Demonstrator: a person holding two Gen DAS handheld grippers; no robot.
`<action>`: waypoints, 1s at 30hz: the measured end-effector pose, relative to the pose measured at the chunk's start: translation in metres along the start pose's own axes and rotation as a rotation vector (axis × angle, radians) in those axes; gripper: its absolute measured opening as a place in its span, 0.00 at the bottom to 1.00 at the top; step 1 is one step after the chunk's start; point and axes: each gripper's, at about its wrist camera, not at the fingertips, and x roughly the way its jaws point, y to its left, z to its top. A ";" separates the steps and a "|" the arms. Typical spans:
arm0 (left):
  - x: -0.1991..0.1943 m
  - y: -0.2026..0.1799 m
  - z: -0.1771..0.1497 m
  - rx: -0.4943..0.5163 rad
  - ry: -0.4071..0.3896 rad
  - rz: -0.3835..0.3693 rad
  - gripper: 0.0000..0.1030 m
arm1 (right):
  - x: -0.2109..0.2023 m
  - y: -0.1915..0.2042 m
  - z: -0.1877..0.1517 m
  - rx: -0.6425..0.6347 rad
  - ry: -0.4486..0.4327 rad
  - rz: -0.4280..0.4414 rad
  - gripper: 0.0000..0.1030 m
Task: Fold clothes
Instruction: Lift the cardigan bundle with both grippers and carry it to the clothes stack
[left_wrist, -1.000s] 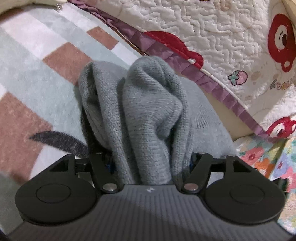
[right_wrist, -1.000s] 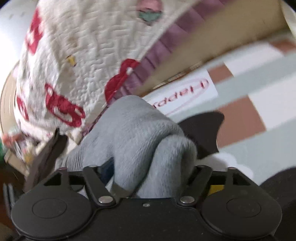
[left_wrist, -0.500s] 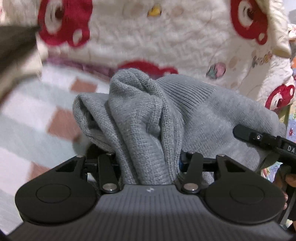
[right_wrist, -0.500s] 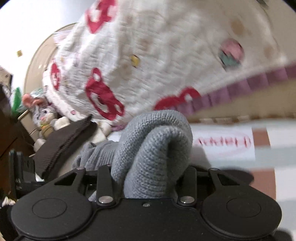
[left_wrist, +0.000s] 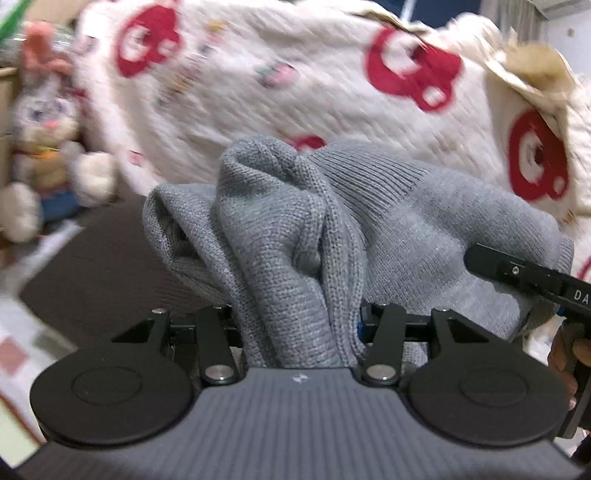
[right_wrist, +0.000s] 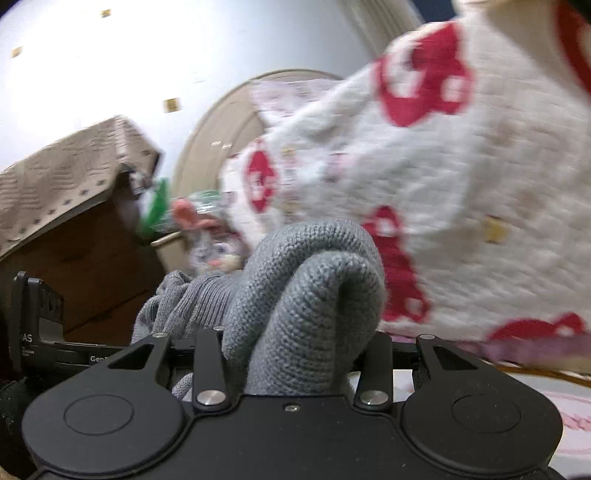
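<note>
Grey knit garment (left_wrist: 295, 258): left wrist view shows it bunched into thick vertical folds and rising straight out from between the left gripper (left_wrist: 297, 325) jaws, which are pinching the fabric; jaw tips hidden by the knit. A ribbed band of the garment runs off to the right, where the black body of the right gripper (left_wrist: 532, 278) overlaps its far edge, with fingers of a hand (left_wrist: 565, 354) visible on that handle. Garment is held up in the air, clear of the floor. Behind it: a white quilt with red bear print (left_wrist: 332, 85), blurred. Far left: a plush rabbit (left_wrist: 40, 122), blurred. Lower left: a dark brown mat (left_wrist: 99, 266) on a patterned rug (left_wrist: 14, 354). Right wrist view: a rolled fold of the same garment (right_wrist: 306, 302) bulges up between the right gripper (right_wrist: 295, 354) jaws, which are pinching it; tips again covered by knit. The ribbed part trails off left toward the left gripper (right_wrist: 44, 332), seen as a black body at the left edge. Quilt (right_wrist: 461, 203) fills the right half. Upper left: a beige patterned cloth (right_wrist: 62, 177) draped over brown furniture (right_wrist: 85, 266). The plush rabbit (right_wrist: 207, 243) is just visible behind the garment, blurred.
</note>
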 end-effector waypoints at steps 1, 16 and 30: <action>-0.008 0.011 0.002 -0.019 -0.011 0.018 0.45 | 0.010 0.011 0.004 -0.014 0.010 0.024 0.45; 0.007 0.139 0.017 -0.276 -0.204 0.227 0.46 | 0.199 0.093 0.040 -0.288 0.093 0.212 0.45; 0.104 0.216 -0.045 -0.677 -0.174 0.084 0.60 | 0.276 -0.068 -0.079 0.578 0.139 0.019 0.71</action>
